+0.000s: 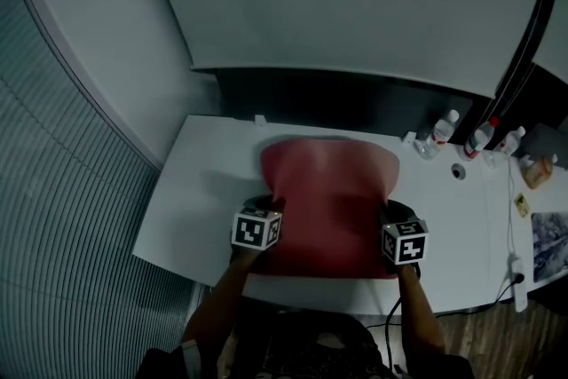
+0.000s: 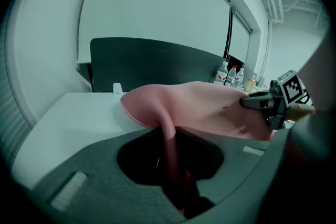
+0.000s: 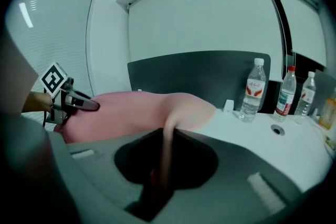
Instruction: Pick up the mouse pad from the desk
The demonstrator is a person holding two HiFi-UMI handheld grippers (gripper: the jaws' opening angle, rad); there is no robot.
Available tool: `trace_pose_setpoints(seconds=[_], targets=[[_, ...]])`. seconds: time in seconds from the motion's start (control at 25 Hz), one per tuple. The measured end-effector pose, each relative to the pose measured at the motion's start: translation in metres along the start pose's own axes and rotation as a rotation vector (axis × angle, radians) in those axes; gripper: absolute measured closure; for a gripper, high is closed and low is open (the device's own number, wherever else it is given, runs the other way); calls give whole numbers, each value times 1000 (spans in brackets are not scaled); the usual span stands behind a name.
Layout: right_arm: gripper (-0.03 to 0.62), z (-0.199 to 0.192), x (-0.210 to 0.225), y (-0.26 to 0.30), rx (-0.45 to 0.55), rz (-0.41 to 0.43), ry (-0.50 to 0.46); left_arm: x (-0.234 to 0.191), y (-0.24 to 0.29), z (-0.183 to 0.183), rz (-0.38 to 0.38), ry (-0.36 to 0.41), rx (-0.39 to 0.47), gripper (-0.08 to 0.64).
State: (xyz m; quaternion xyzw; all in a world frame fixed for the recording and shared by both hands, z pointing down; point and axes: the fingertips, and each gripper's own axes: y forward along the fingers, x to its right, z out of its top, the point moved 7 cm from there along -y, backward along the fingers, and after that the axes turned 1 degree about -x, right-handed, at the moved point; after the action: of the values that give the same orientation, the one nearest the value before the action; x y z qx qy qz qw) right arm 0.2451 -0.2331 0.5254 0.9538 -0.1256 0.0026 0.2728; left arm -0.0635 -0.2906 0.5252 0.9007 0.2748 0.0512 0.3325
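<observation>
**Surroundings.** A white surface lies under the mouse pad and reaches past it on all sides. A dark back panel stands upright behind the mouse pad, along the far edge of the surface. Ribbed blinds fill the area to the left of the mouse pad.

**Task item.** The pink mouse pad sits over the middle of the surface, held by its two near corners. Its near edge is up off the surface. The sheet bows between the two grips and slopes away toward the back panel. No view settles whether its far edge touches the surface.

**Left gripper.** The left gripper is at the mouse pad's near left corner. Its jaws are clamped on the pad. A narrow fold of pink material runs down into the gap between them, and the rest of the sheet spreads out beyond the jaw tips.

**Right gripper.** The right gripper is at the mouse pad's near right corner. Its jaws are likewise pressed onto a pinched fold of the pad, which rises from the gap and opens out to the left.

**Minor items.** Three plastic water bottles stand upright to the right of the mouse pad, near the back panel and well apart from it. A round cable port is just in front of them. A white power strip lies at the far right, well clear of the mouse pad.
</observation>
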Motion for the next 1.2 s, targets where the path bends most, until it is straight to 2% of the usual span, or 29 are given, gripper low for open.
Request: trace_pose_setpoints(seconds=[0.76, 1.2], targets=[[538, 86, -6, -64, 242, -124, -63, 22, -58, 94, -17, 63, 278, 485], [538, 126, -5, -91, 373, -183, -80, 34, -85, 138, 8, 90, 420, 485]])
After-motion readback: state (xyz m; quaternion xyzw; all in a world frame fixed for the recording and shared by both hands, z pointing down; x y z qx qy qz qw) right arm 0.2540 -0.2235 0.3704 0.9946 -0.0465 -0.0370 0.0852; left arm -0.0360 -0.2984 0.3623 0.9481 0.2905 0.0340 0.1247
